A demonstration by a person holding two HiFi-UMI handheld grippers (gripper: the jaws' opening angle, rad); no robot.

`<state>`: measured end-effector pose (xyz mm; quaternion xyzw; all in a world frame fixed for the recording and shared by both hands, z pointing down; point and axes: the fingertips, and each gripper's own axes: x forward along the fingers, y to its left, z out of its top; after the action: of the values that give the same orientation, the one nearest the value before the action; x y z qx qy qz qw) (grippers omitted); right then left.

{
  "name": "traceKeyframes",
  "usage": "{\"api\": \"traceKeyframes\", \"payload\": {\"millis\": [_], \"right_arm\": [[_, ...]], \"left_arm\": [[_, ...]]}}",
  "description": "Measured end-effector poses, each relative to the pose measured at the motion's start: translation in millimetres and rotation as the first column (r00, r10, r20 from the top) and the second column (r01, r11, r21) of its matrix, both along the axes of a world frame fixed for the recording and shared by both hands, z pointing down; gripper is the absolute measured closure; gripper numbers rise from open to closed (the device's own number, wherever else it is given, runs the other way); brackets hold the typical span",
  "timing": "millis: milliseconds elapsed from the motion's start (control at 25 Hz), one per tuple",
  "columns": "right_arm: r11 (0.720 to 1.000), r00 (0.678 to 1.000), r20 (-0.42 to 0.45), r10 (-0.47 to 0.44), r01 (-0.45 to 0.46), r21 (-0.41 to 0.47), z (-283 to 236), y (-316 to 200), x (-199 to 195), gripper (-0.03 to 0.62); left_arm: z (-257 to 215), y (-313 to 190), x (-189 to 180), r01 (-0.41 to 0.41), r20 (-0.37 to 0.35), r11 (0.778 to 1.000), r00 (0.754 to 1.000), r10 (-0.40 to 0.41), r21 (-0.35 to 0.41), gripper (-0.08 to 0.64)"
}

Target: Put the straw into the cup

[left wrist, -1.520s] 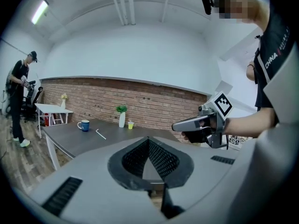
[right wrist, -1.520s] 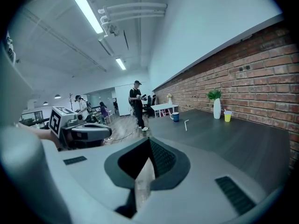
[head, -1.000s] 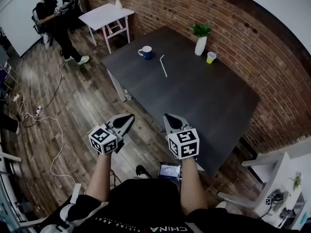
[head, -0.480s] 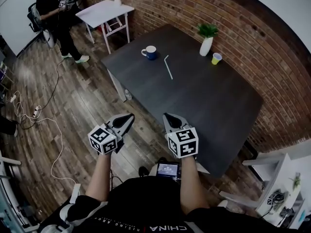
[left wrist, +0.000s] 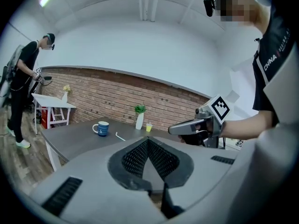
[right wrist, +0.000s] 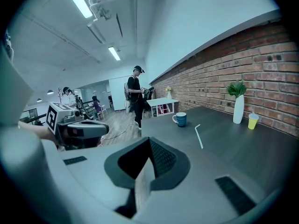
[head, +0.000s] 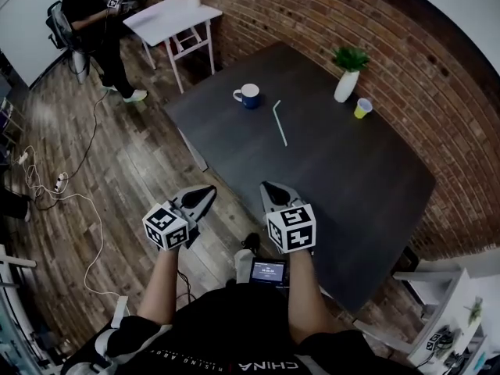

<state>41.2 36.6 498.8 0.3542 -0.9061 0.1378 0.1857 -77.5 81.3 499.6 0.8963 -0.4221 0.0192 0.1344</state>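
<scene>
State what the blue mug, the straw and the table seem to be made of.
Blue mug: likely glazed ceramic, thick-walled with a white inside.
Straw: probably plastic; thin, white, bent tip.
Table: dark matte top, likely laminate or painted wood; unsure.

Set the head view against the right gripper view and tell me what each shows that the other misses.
Only the head view: the right gripper from outside with its marker cube, and the floor cables. Only the right gripper view: ceiling lights and that gripper's jaws close up, together and empty. Both: the straw lying on the dark table, the blue mug, yellow cup and left gripper.
</scene>
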Motion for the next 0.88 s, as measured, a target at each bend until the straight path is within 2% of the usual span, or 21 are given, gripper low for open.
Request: {"api": "traceKeyframes", "payload": {"millis": [200,480,680,880], "right_arm": [[1.0,1.0,0.002,-0.013,0.013,-0.001,-3.4,-63.1,-18.5,0.586],[1.0,1.0,0.008,-0.009,0.009,-0.019,-4.0,-131.6,-21.1,0.586],[1.0,1.0,0.012,-0.014,0.015,-0.027,-1.7,-162.7,-24.3,0.586],[0.999,1.0,0.02,-0.007,0.008,-0.052,6.1,-171.4,-24.0,0.586]], "left_arm": [[-5.5,-62.0,-16.1,0.01,0.007,1.0,1.0,-0.01,0.0,0.568],[-7.2,-126.4,-19.1,0.005,0.021,1.0,1.0,-0.004,-0.017,0.568],[-4.6,-153.3,-19.0,-0.001,0.038,1.0,0.999,0.002,-0.03,0.568],[4.0,-160.3,-15.1,-0.032,0.059,0.997,0.998,0.036,-0.067,0.568]]}}
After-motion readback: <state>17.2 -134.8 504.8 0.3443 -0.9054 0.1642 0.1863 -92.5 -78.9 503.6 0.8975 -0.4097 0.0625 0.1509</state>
